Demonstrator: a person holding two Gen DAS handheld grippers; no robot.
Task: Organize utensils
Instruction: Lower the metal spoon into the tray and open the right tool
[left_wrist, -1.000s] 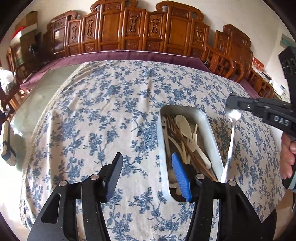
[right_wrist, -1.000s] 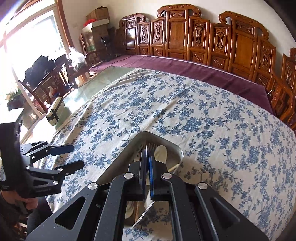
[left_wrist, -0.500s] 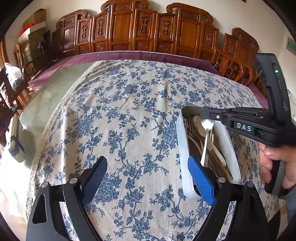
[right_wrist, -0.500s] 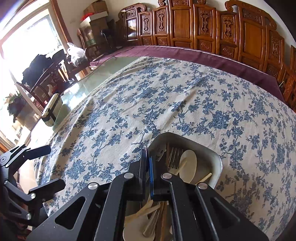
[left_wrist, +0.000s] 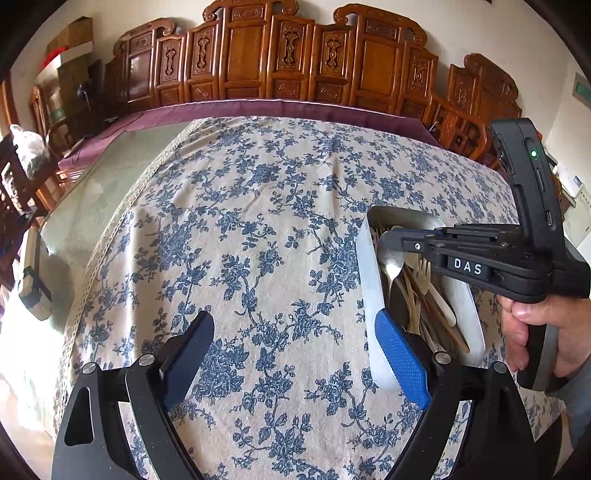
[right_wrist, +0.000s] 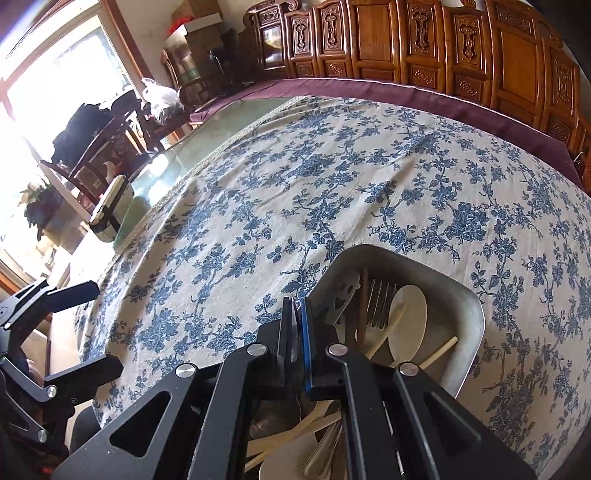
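A metal tray (left_wrist: 369, 295) (right_wrist: 476, 306) on the flowered tablecloth holds wooden spoons (right_wrist: 406, 317), a metal fork (right_wrist: 376, 306), chopsticks and other utensils. My right gripper (left_wrist: 386, 238) (right_wrist: 297, 317) hovers low over the tray's far end. Its jaws are just starting to open, and a metal spoon (left_wrist: 392, 262) still hangs between the pads with its handle reaching down among the utensils. My left gripper (left_wrist: 295, 350) (right_wrist: 85, 332) stands wide open over bare cloth just left of the tray, with nothing between its fingers.
The blue-flowered tablecloth (left_wrist: 258, 221) covers most of the table, and bare glass tabletop (left_wrist: 110, 192) shows at the left. A strapped box (left_wrist: 33, 295) (right_wrist: 110, 210) sits on the left edge. Carved wooden chairs (left_wrist: 295, 55) line the far side. A hand (left_wrist: 535, 332) holds the right gripper.
The right gripper has come down with the spoon, from beside the tray to low over it. The left gripper's jaws have spread wider and it has shifted left of the tray.
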